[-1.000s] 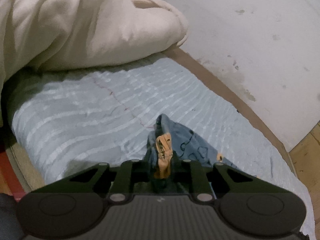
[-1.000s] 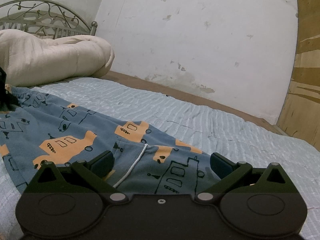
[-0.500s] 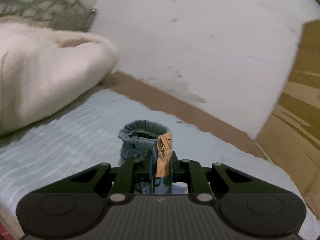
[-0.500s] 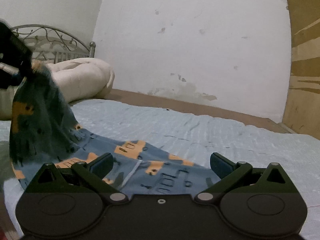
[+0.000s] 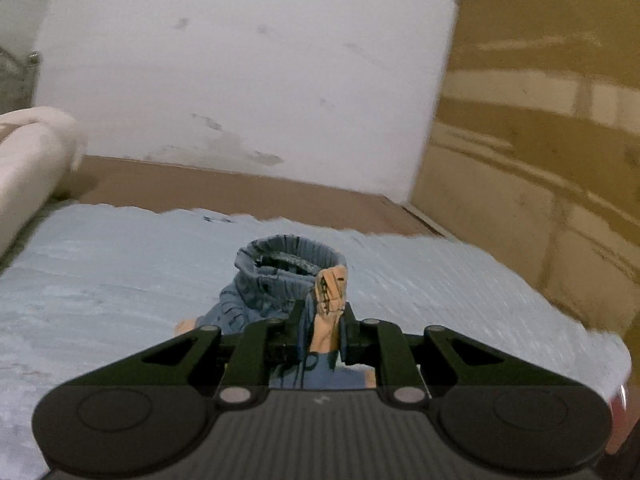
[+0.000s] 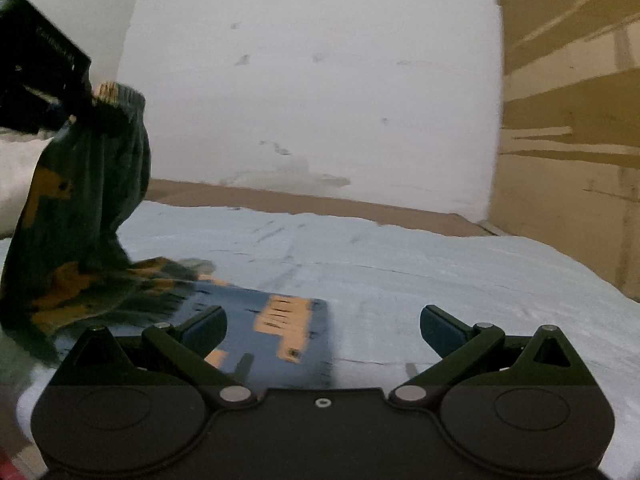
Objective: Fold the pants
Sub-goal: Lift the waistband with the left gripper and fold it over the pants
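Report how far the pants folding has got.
Done: the left hand-held gripper has pinched a cuffed leg end of the blue patterned pants and raised it off the light blue bedsheet. In hand: that end hangs lifted. Left: laying it over the part lying flat and smoothing; the right hand-held gripper is open, holding nothing.

No legible text, label or number anywhere
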{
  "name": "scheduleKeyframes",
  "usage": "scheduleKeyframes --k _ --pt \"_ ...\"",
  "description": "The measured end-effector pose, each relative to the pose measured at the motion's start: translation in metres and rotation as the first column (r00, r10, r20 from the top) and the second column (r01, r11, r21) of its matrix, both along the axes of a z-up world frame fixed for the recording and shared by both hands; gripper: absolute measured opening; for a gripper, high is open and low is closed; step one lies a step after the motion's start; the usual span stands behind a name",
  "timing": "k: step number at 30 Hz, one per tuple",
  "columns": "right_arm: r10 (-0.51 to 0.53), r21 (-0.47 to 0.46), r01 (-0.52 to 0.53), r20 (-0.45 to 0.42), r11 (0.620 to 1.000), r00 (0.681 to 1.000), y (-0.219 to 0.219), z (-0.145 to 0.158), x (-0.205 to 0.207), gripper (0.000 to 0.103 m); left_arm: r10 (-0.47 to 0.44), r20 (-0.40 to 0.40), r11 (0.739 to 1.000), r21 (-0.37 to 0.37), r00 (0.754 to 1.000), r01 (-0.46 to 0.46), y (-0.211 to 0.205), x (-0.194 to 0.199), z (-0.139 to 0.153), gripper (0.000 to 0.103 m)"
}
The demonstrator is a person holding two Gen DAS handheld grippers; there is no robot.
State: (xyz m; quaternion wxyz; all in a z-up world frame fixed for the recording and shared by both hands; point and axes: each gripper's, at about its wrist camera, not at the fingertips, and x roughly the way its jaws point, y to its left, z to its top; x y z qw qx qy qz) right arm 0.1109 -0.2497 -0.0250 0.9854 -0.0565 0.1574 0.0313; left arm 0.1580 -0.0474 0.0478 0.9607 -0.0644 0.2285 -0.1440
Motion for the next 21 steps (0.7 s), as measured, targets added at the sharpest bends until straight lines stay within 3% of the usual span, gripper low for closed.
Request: scheduleKeyframes --k 5,11,21 --pt "-0.082 0.023 0.082 0.009 0.996 0.997 -0.026 -0.008 -0.012 0.102 -0.087 -0.039 0.992 0.093 0.995 0.090 -0.056 0.000 -0.013 0.016" --pt "-0.175 0.055 0.176 -0.015 0.983 0.984 -0.052 -0.021 -0.011 0.102 -0.113 -0.106 0.981 0.148 0.988 0.128 -0.096 0.001 -0.031 0.016" --pt "-0.277 0.095 0.279 -0.035 0.956 0.960 -0.072 -0.038 -0.019 0.102 -0.125 -0.179 0.975 0.161 0.976 0.154 -0.104 0.001 -0.049 0.017"
